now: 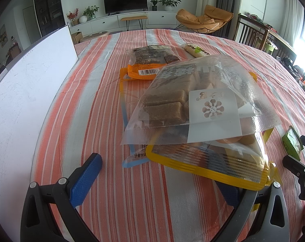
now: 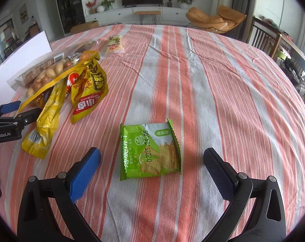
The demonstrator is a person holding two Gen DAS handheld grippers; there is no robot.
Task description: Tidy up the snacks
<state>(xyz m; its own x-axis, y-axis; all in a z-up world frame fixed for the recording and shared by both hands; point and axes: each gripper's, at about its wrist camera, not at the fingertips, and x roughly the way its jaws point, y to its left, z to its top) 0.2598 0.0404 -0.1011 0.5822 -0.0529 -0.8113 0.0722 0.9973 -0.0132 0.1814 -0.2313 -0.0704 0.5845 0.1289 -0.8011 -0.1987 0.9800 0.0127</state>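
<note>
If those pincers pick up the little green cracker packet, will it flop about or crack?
The green cracker packet lies flat and looks square and thin, so it would probably stay fairly stiff and feel light. Its glossy wrapper may slip between the pads. The crackers pictured on it suggest brittle contents, so a hard squeeze by the right gripper could break them.

cracker packet (image 2: 150,151) right of snack pile (image 2: 67,80)

A striped tablecloth (image 2: 212,80) carries a green cracker packet (image 2: 150,151), piled snack bags (image 2: 71,80) and a white board (image 1: 27,92).
</note>
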